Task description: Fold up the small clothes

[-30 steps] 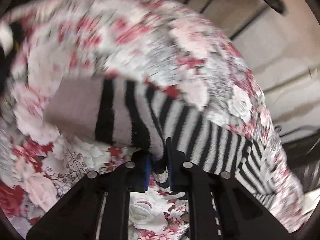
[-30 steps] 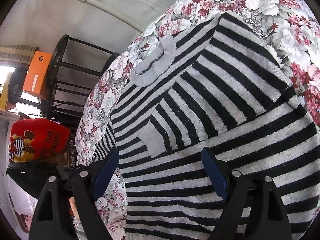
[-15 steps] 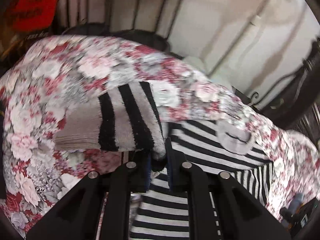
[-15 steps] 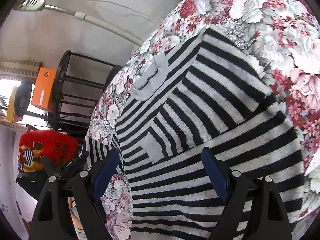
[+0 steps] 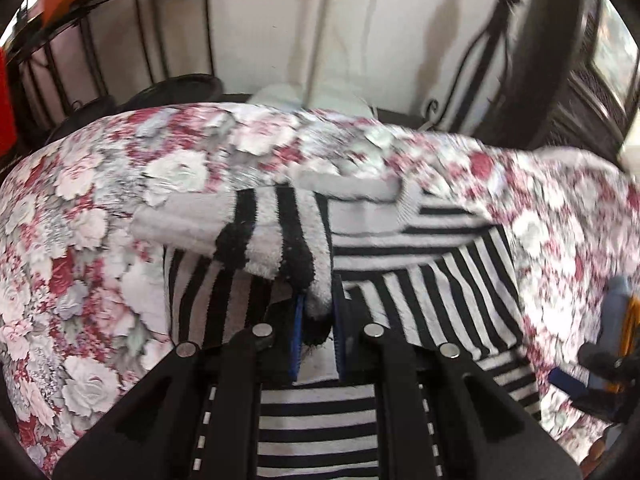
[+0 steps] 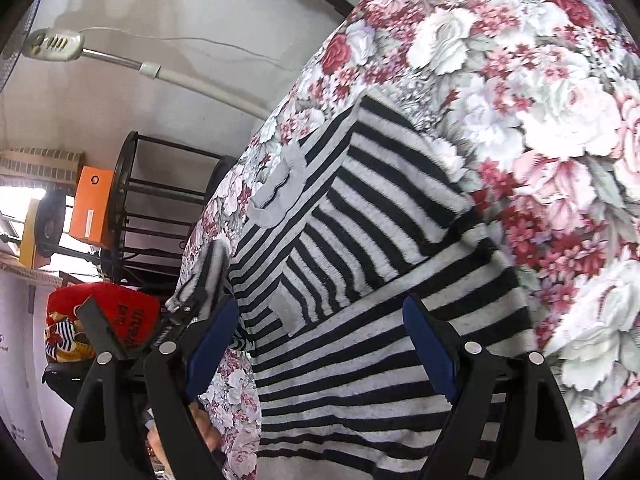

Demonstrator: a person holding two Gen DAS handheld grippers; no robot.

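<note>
Apparently left gripper [image 5: 316, 312] jaws tight on sweater sleeve [image 5: 256, 236]; right gripper [image 6: 320, 344] wide, empty.

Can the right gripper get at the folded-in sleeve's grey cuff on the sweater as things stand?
Probably yes. The right gripper is open and empty above the striped sweater, and the grey cuff lies exposed just ahead between its fingers. The left gripper holds the other sleeve off to the side.

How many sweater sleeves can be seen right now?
2. One sleeve is pinched in the left gripper, lifted over the striped sweater; the other lies folded across its body. None seem hidden.
</note>
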